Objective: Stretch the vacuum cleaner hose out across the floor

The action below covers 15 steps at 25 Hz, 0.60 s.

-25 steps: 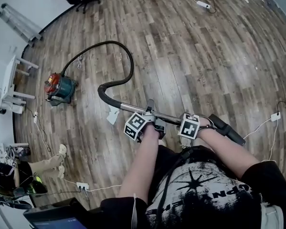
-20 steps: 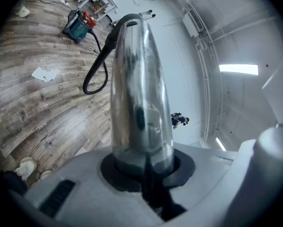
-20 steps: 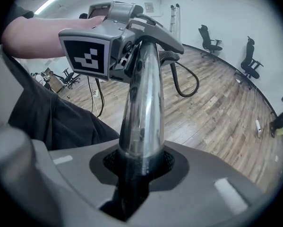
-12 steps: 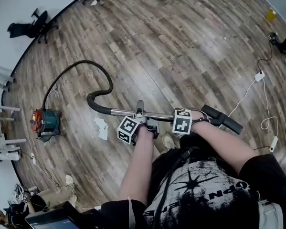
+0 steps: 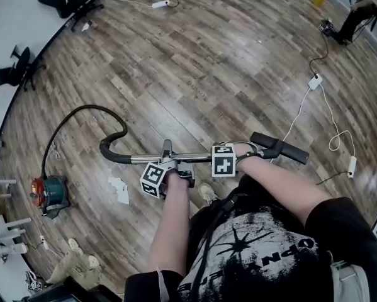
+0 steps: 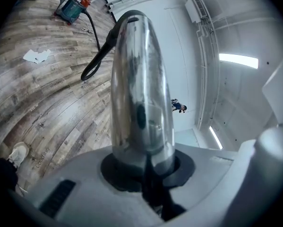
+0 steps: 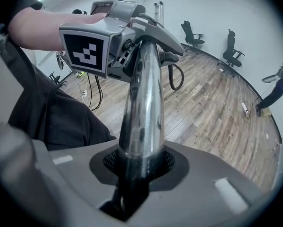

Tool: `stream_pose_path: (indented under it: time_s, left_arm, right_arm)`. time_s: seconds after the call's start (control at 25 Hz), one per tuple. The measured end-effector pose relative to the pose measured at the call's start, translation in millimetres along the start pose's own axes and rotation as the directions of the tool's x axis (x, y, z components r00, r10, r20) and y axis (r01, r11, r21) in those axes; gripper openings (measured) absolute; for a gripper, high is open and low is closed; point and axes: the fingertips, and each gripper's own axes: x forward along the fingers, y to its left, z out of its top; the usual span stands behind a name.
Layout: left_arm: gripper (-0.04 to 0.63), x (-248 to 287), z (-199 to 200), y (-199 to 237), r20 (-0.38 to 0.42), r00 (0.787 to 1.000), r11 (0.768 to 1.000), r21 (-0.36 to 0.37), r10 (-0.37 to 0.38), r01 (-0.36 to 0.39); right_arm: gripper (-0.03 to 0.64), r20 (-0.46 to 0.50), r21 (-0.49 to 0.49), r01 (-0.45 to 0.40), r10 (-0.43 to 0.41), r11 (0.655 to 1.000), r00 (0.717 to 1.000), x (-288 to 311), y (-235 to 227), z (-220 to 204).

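Left tool (image 5: 177, 167) and right tool (image 5: 233, 158) both clamp the shiny chrome tube (image 5: 197, 156); black hose (image 5: 90, 107) curls toward nine o'clock.

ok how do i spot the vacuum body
In the head view, follow the curved left edge of the wood floor. There, left of a white paper scrap, sits the vacuum body. It is the only teal drum with a red top, and the black hose ends at it.

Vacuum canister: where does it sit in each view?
Head view: canister on the floor, far lower left.
Left gripper view: top left, past the chrome tube.
Right gripper view: not in it.
Shared landmark: black hose.
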Motion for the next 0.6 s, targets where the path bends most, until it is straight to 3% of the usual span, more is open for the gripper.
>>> stream_pose_path:
  time_s: [0.6]
  left_arm:
    - [0.054,69.5,-147.5,-53.3,0.141,0.989,0.999,-0.014,0.041,-0.040]
  right_arm:
    - [0.107,0.011,-0.096,-0.086,0.088,0.992,0.996,-67.0,-63.1,-161.4]
